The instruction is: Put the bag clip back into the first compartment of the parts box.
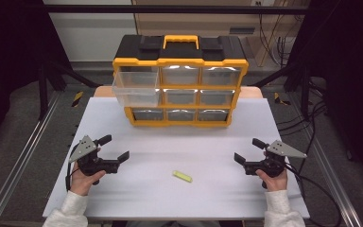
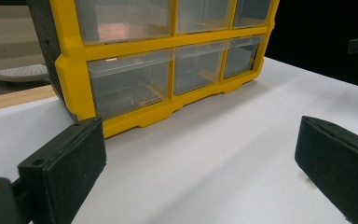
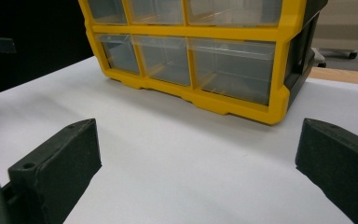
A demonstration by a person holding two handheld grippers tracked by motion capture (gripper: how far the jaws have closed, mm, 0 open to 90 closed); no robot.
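Near the front of the white table point(image 1: 170, 137), about midway between the two hands: small yellow stick point(image 1: 182, 176). Lies flat and slightly askew, touching nothing, well apart from both tools. Appears placed in open space to allow approach from either side.

To its left: left gripper point(image 1: 114, 147), jaws spread wide, holding nothing. Held low over the table, pointed inward and forward. To its right: right gripper point(image 1: 249, 150), likewise spread wide and empty, mirrored in pose. Judged a ready stance, with both tools released, similarly near the stick, and neither committed to it.

Farther back, at the far side of the table: yellow-and-black drawer cabinet point(image 1: 179, 80), upright, with nine clear drawers in three rows. Top-left drawer point(image 1: 136, 90) drawn out toward the person and overhanging the drawer beneath; looks empty. All other drawers shut flush. Judged open as the receiving bin for the stick.

Along each pair of jaws in the gripper views: bare white surface between the pads, cabinet front beyond, nothing gripped.

Next move, as a judgement: close on the stick across its narrow width, lift, carry to the open drawer. Caution: thin and low on the surface, hence a risk of pads scraping the table or of the stick skidding away.
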